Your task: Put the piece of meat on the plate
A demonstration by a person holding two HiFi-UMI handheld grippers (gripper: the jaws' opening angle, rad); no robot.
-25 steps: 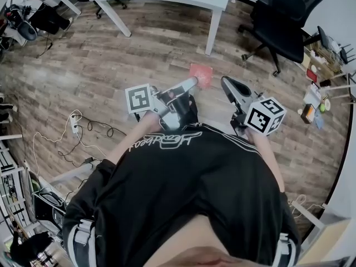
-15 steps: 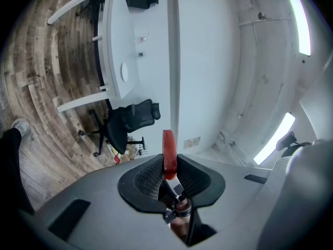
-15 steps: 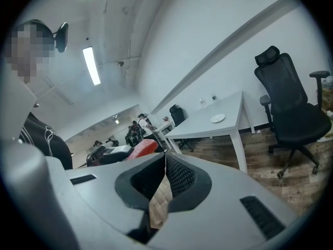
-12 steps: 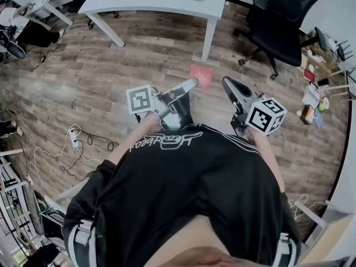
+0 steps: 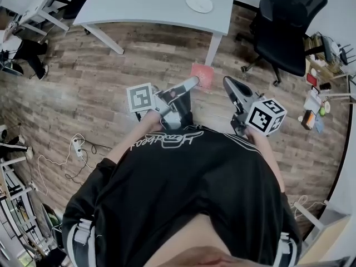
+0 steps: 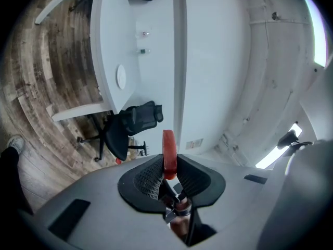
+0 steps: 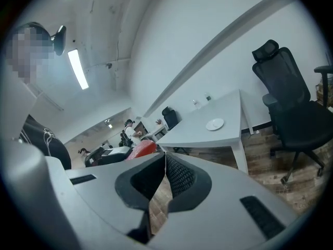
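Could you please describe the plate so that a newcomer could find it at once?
Look to the big white table across the wooden floor. Near its right end, toward the black office chair, lies the plate: the only round, flat white dish there.

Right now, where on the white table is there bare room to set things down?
The table is bare from the plate all the way left in the head view, plus a narrow strip between plate and right edge. Two small items sit by its wall side. The black chair crowds the right corner.
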